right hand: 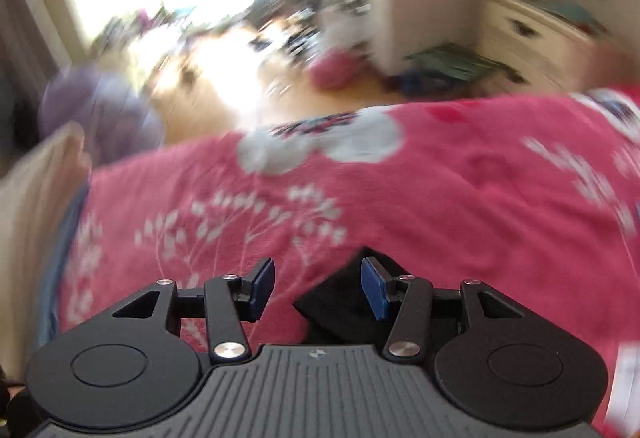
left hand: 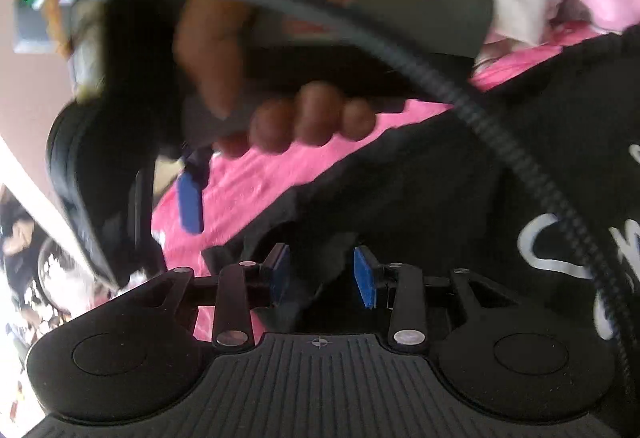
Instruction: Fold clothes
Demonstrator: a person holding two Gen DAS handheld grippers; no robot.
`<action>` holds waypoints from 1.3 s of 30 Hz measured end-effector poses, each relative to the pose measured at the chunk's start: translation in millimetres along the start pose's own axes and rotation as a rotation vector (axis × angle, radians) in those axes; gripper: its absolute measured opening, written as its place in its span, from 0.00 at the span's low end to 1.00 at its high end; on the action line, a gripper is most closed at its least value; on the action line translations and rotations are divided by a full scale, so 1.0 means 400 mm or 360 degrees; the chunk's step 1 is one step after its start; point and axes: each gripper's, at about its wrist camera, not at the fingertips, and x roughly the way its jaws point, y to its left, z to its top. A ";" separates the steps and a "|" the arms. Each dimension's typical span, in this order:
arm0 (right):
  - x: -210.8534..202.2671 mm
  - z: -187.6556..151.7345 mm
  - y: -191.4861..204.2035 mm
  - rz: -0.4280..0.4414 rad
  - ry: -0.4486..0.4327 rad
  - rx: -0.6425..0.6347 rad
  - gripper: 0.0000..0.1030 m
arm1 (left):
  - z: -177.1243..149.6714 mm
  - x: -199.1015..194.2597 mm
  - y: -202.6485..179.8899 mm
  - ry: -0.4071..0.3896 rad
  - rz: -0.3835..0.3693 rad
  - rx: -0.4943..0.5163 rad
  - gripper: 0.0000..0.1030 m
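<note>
A black garment [left hand: 440, 198] with white lettering lies on a pink blanket [left hand: 256, 182]. My left gripper [left hand: 323, 274] hovers open just over its edge, with dark fabric showing in the gap between the blue pads [left hand: 366, 278]. A hand [left hand: 304, 118] holds the other gripper's handle above the garment, and one of that gripper's blue fingertips [left hand: 190, 202] hangs down over the blanket. In the right wrist view my right gripper [right hand: 318, 288] is open. A corner of black cloth [right hand: 340, 306] lies under its right finger, not pinched.
The pink blanket [right hand: 440, 190] has a white floral print and covers a bed. A black braided cable [left hand: 520, 158] arcs across the garment. Beyond the bed are a bright cluttered floor [right hand: 240, 70], a white drawer unit [right hand: 532, 30] and a purple bundle [right hand: 92, 106], all blurred.
</note>
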 end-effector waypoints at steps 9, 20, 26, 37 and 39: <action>0.085 -0.019 -0.034 -0.0065 0.0172 0.0067 0.09 | -0.052 -0.025 0.033 -0.0007 -0.0011 -0.0119 0.35; -0.007 -0.103 -0.256 0.0326 -0.0112 0.1180 0.09 | -0.032 0.005 0.032 -0.0089 -0.0070 -0.0081 0.35; 0.014 -0.094 -0.272 0.0379 -0.0061 0.1332 0.10 | -0.009 0.021 -0.003 -0.0099 -0.0081 0.0075 0.35; 0.008 -0.087 -0.287 0.0274 -0.0066 0.1385 0.09 | -0.020 0.019 0.115 -0.0082 -0.0092 -0.0558 0.03; -0.001 -0.087 -0.297 0.0267 -0.0122 0.1423 0.09 | -0.046 0.000 0.177 -0.0069 -0.0118 -0.0841 0.03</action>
